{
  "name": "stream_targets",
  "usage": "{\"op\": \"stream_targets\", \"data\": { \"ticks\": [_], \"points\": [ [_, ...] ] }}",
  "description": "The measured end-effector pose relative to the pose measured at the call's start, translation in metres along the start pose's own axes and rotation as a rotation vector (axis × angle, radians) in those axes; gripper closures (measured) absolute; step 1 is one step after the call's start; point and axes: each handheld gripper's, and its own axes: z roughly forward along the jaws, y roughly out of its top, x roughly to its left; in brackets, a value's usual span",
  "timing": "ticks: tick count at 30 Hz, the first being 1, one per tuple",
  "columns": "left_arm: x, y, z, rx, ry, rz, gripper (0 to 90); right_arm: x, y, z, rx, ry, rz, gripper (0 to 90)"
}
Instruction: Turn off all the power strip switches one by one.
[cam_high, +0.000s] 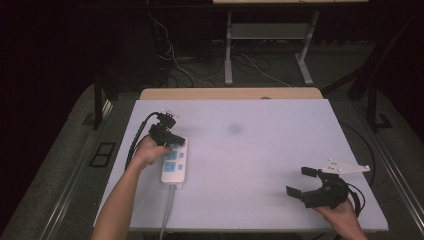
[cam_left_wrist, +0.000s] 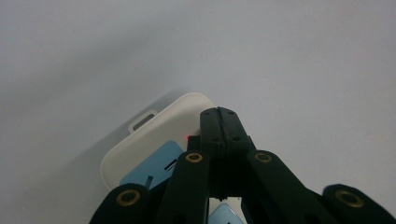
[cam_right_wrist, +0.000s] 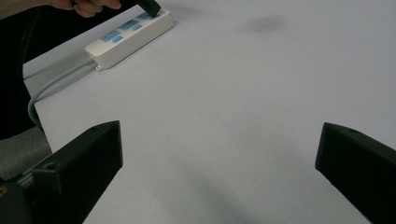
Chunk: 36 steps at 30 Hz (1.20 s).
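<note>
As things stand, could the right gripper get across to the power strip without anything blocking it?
Probably yes: the right gripper is open, and the white table between it and the power strip is bare. The left gripper already sits shut over the strip's far end.

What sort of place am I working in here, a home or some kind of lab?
Probably a lab or recording workspace, not a home: a bare white tabletop holding just a white power strip with blue sockets, loose cables on the grey floor, dark surroundings, and a metal-legged bench behind.

Dark room, grey carpet floor (cam_high: 60, 165), white table (cam_high: 260, 145), metal desk legs (cam_high: 228, 50), loose cables (cam_high: 175, 60)
</note>
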Motion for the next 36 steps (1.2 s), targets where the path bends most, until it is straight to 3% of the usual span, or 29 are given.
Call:
{"op": "stream_targets", "data": {
  "ticks": [12, 19, 36],
  "points": [
    [-0.0019, 0.0011, 0.0012, 0.016, 0.017, 0.008, 89.5, -0.0003, 0.0003, -0.0007, 0.0, 0.0, -0.001, 0.5],
    [-0.0017, -0.0015, 0.001, -0.003, 0.016, -0.004, 89.5, -0.0001, 0.0005, -0.0015, -0.003, -0.002, 0.0, 0.5],
    [-0.0066, -0.0011, 0.0004, -0.004, 0.048, 0.015, 89.3, -0.0011, 0.0005, -0.0033, -0.013, -0.008, 0.009, 0.5]
  ]
}}
